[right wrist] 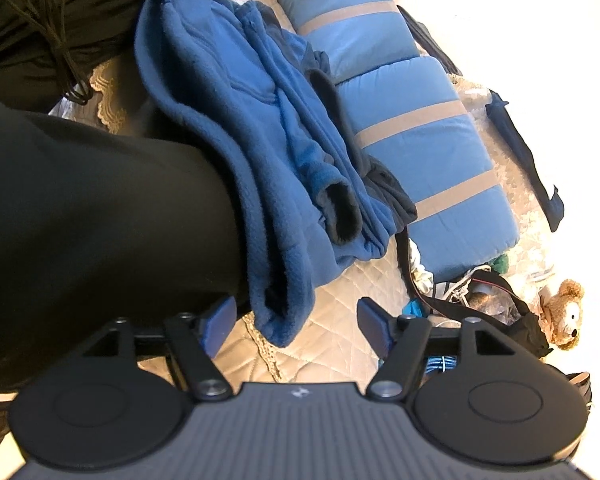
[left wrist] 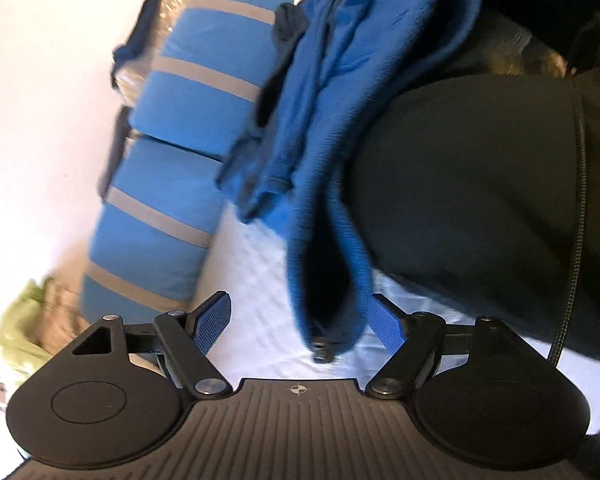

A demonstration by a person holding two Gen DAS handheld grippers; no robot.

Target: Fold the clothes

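Only from the right wrist, a teddy bear [right wrist: 565,314] shows.

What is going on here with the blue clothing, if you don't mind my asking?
A person is folding clothes on a quilted bed with a handheld gripper in each hand. A blue fleece lies bunched up beside a black garment. The left gripper and right gripper both have open jaws; the fleece's edge hangs between them, unpinched.

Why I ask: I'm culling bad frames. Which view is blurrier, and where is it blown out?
Left wrist: fleece smeared by motion, wall washed white. Right wrist: sharper fleece, glare at the right edge near the teddy.
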